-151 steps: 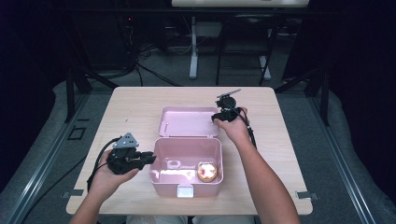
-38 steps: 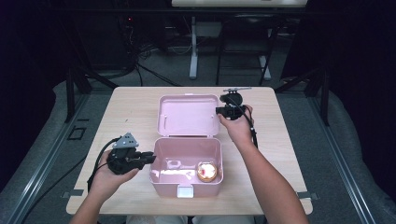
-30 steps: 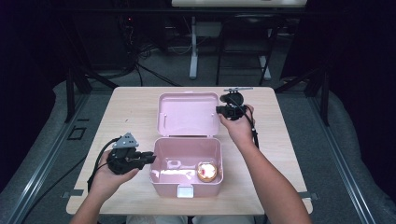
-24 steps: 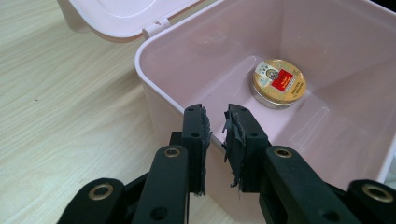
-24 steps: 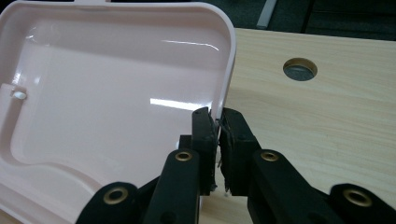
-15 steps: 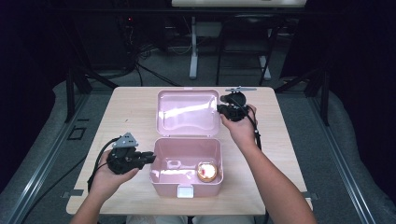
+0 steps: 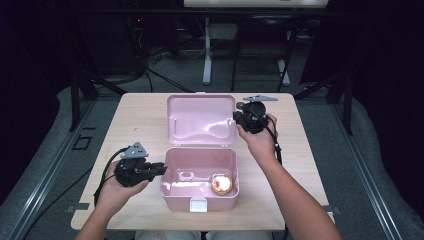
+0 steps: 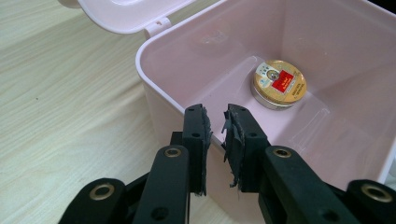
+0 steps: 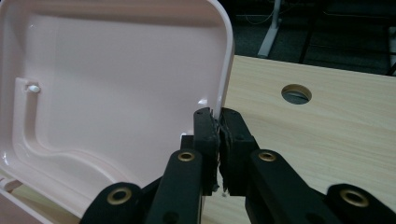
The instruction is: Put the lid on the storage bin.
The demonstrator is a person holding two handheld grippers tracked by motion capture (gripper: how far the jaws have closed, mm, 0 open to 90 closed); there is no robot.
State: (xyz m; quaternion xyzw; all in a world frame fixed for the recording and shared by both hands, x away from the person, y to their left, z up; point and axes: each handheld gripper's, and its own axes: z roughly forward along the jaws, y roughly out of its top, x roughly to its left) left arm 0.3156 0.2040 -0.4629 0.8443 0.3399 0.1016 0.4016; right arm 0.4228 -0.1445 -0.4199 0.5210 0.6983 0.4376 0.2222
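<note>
Right tongs pinch the raised lid's edge; left tongs clamp the box wall.

A pink box holds a gold tin with a red label, on a pale woodgrain table.

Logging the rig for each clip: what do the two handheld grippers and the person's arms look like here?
Both are black. The left gripper and right gripper each carry a grey three-cornered plate on top and trail a black cable. In the gripper views, each has two black linkage jaws with brass-coloured rivets and worn, frayed dark pads. The forearms are bare; no sleeves or gloves are visible.
</note>
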